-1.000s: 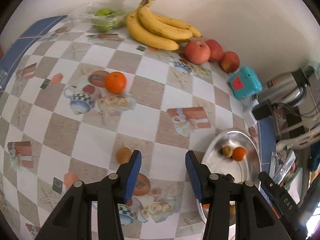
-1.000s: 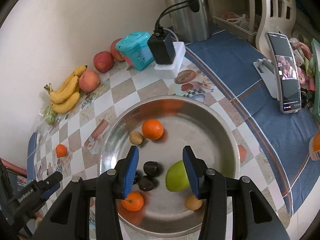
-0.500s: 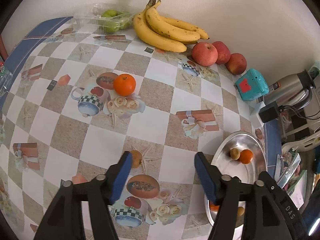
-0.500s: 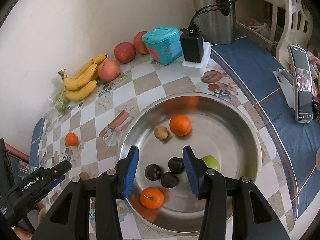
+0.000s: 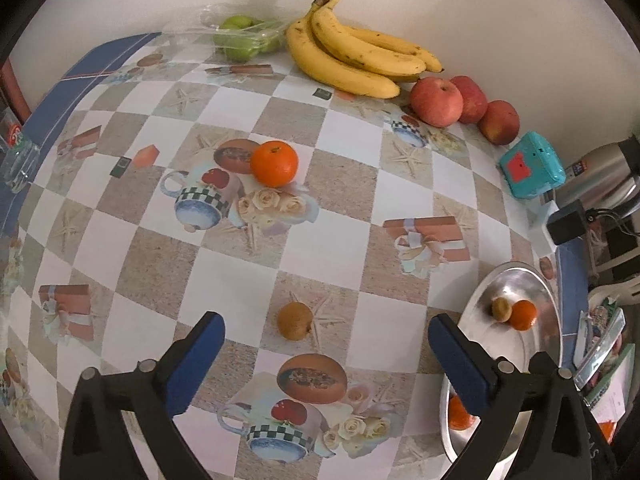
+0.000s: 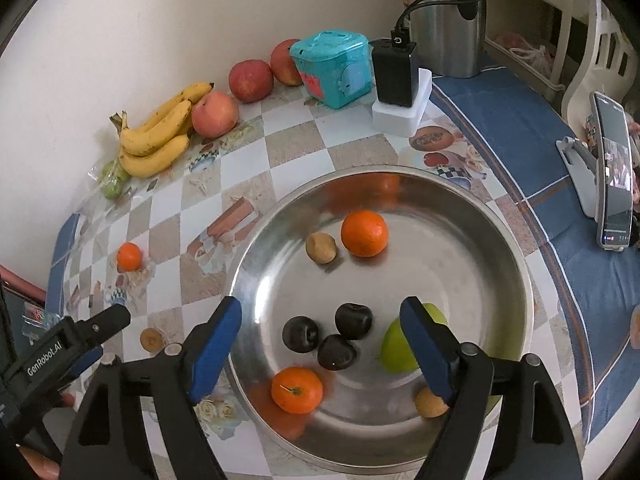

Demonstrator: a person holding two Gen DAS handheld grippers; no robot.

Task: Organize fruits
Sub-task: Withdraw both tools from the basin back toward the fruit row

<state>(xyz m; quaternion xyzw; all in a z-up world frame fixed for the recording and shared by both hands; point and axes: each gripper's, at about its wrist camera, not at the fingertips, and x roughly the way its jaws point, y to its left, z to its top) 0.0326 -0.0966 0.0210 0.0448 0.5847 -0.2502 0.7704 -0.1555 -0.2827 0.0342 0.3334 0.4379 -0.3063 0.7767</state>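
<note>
Right gripper: jaws opening, pinching nothing, above three dark plums in the steel bowl. Also in the bowl: two oranges, green apple, kiwi.
Left gripper: jaws opening, empty; body lettered "GenRobot.AI". A kiwi on the cloth lies just beyond its tips.
Farther: lone orange.
At the wall: bananas, red apples, bagged green fruit.

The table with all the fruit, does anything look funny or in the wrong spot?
Nothing is spilled or broken. But two fruits sit apart on the tablecloth: an orange on the printed teacup picture and a small brown kiwi nearer the metal bowl. Similar fruits already lie inside that bowl, so these two look left out.
</note>
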